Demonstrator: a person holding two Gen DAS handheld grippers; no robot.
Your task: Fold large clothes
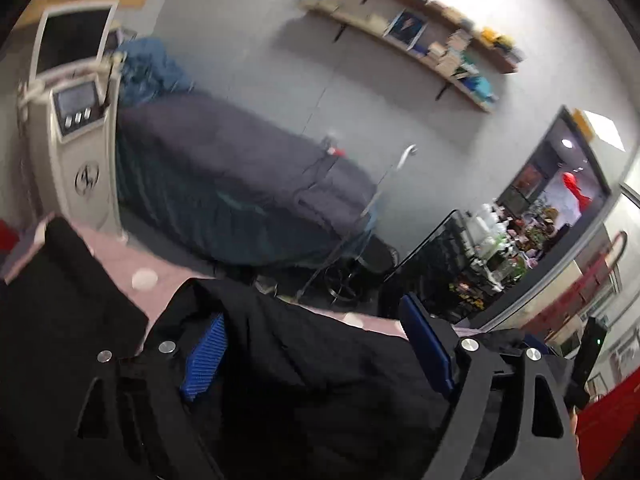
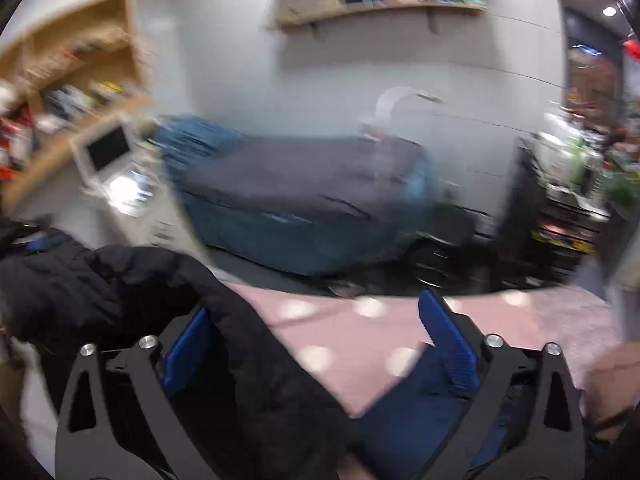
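Our left gripper stands wide, with the black garment bunched between its blue pads, not clamped. Our right gripper is wide too. The cloth fills its lower left, so we judge the left nearer; pink spotted cover lies beyond.

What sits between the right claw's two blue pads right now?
In the right wrist view, a fold of the black jacket beside the left pad, then bare pink dotted cover up to the right pad.
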